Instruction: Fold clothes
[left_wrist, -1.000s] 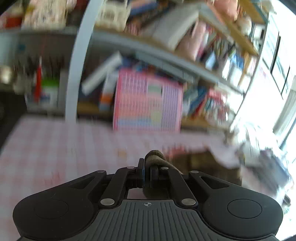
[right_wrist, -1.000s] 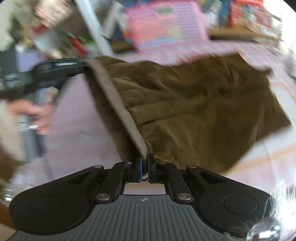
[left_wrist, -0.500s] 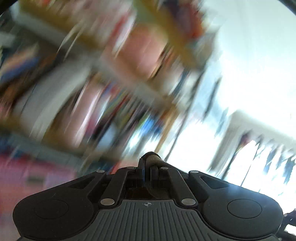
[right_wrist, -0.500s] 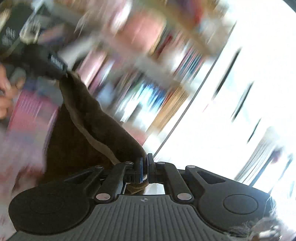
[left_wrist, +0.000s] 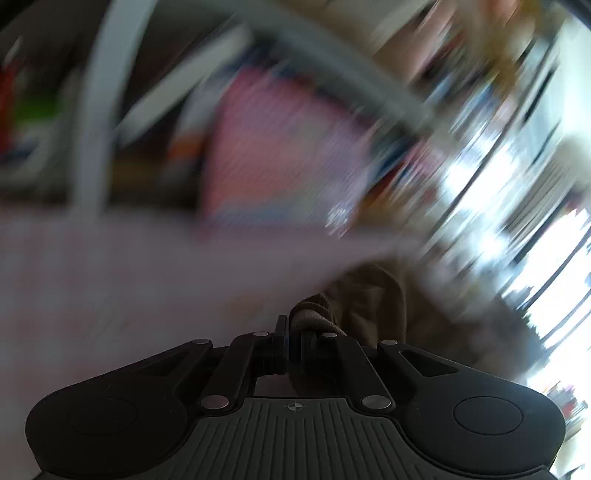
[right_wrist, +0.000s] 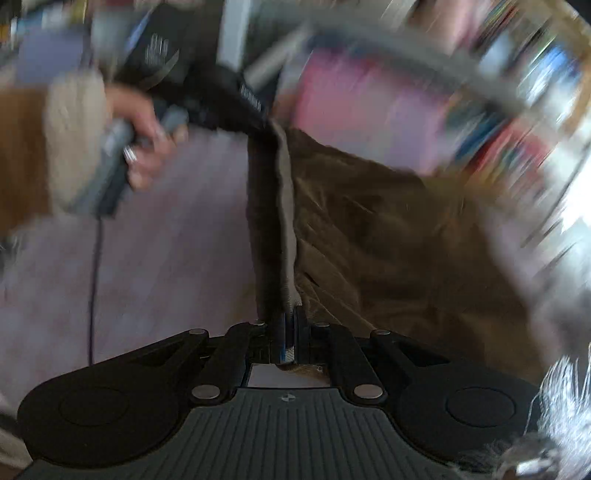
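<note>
Since 0.5 s ago both cameras have been swung back down from the shelves and window toward the worktop (right_wrist: 177, 258); pink cloth surface is seen again, w/ heavy motion blur in both views.

Left hand-held gripper (left_wrist: 293, 332) is clamped on a bunched brown edge of the garment (right_wrist: 388, 236); right hand-held gripper (right_wrist: 290, 328) is clamped on the pale hem band, which is stretched taut between the two. Garment body is hung/draped to the right of that band, its lower part apparently over the worktop toward the right edge; contact can't be confirmed through blur. Left hand (right_wrist: 144, 140) is seen at the far end of the band.

Step in hand, as judged: garment is being shaken out and laid flat before 1st fold. To be done well:
- hem kept taut, both grips kept level, so no twist is laid in
- far part let down first, then held edge drawn toward near edge
- speed eased before touchdown, else fabric may be bunched
- grips not to be released until cloth is fully flat.
</note>
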